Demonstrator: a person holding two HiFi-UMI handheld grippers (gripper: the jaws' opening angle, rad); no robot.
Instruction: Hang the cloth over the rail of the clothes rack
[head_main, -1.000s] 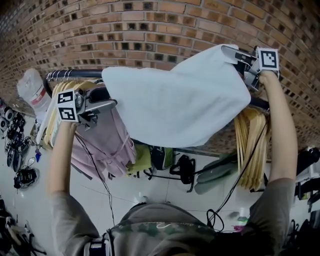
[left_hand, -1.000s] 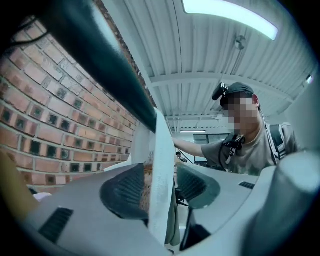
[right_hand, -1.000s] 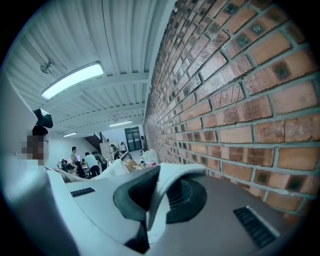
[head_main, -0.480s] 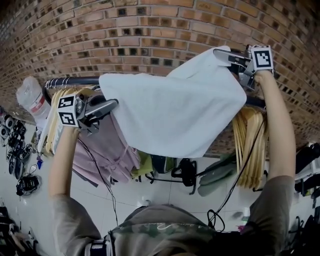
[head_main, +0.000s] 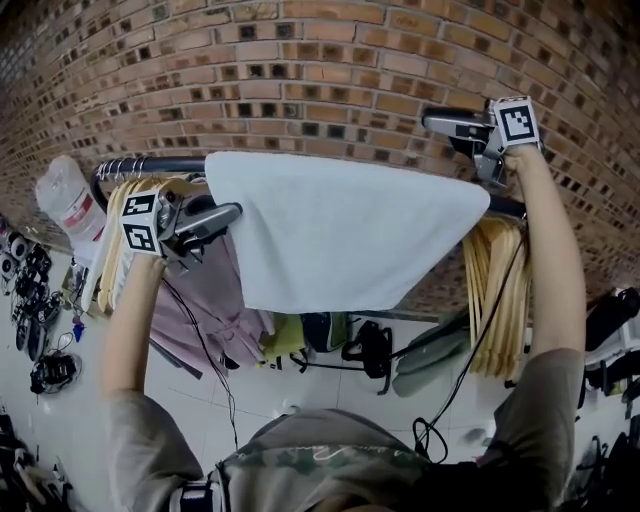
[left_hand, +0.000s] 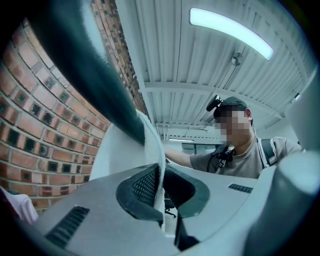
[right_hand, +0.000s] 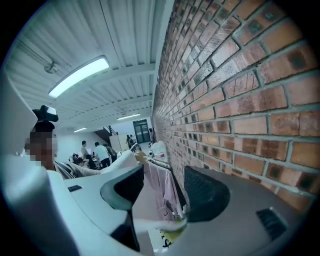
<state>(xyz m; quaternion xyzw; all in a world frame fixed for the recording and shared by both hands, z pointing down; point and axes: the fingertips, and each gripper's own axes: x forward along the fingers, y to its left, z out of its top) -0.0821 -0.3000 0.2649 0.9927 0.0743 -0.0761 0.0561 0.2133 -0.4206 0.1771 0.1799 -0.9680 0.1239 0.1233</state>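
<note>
Head view: the white cloth (head_main: 340, 230) lies draped over the dark rail (head_main: 150, 165), spread between the two grippers. The left gripper (head_main: 232, 212) meets the cloth's left edge. The right gripper (head_main: 440, 125) stands above the cloth's right corner, apart from it, close to the brick wall (head_main: 300, 70). Wooden hangers (head_main: 495, 290) hang below the right gripper, and a pink garment (head_main: 205, 300) below the left one.

Left gripper view: the left gripper (left_hand: 161, 187) has its jaws closed on the thin edge of the cloth (left_hand: 120, 150), which runs up ahead of them to the rail (left_hand: 85, 65).

Right gripper view: the right gripper (right_hand: 162, 192) has just been opening and now stands wide, with nothing between its pads. The cloth (right_hand: 120, 162) shows beyond its left jaw, and pink garments (right_hand: 162, 195) hang farther ahead.
</note>
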